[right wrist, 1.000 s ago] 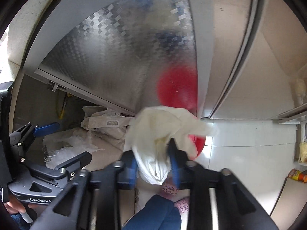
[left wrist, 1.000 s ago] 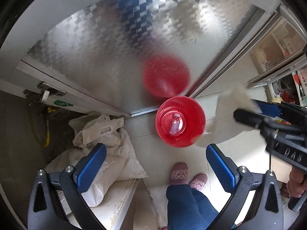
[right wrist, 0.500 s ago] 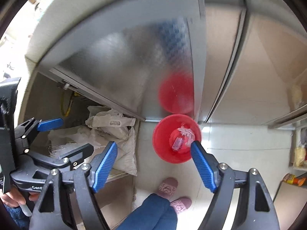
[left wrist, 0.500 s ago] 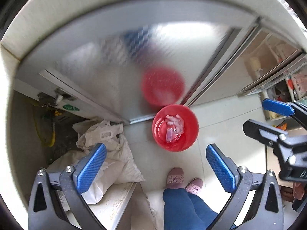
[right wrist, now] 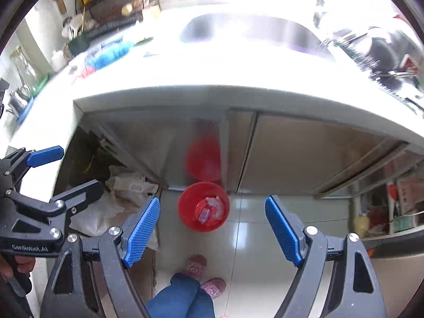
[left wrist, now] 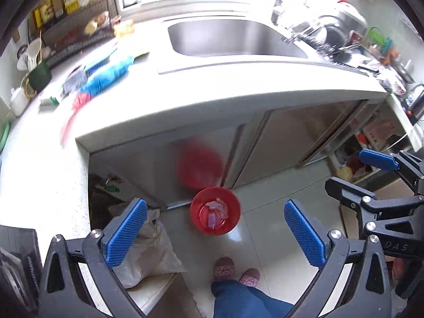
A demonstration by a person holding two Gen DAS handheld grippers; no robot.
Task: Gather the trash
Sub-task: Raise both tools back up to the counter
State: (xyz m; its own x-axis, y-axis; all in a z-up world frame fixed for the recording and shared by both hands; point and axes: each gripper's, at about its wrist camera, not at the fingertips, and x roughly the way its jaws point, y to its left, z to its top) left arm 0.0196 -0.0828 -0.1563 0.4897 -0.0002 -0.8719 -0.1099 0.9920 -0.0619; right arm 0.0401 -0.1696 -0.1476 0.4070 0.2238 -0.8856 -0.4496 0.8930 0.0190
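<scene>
Both cams look steeply down past the edge of the white stone countertop (left wrist: 212, 111) to the floor. The round red plastic bin (left wrist: 215, 214) sits on the pale glossy floor tiles (left wrist: 265, 228), right against the foot of the brushed metal cabinet doors (left wrist: 286, 143), which throw back a smeary red reflection of it. Inside the bin there's a crumpled whitish wad of trash (left wrist: 217, 205) and something small and clear, maybe a little bottle, but it's too tiny to call.

The left gripper (left wrist: 216, 232) has its blue-padded jaws spread wide with nothing between them, just the bin far below. Same for the right gripper (right wrist: 212, 228): jaws wide apart, empty, bin showing in the gap. The right one has just been opening, and it isn't holding anything.

Each gripper pokes into the other's view at the frame edge, cut off, so only part of the black frame and one blue pad show. A bit of hand (right wrist: 16, 262) grips the left handle, mostly cropped.

Blue trouser legs (left wrist: 243, 302) and pink patterned slippers (left wrist: 235, 271) stand at the bottom. To the left, pale lumpy plastic bags (left wrist: 148, 249) sit in a dark open cupboard space; what's in them can't be seen. The steel sink (left wrist: 233, 39) and the counter clutter up top are blurred, and badly blown out in the right view.
</scene>
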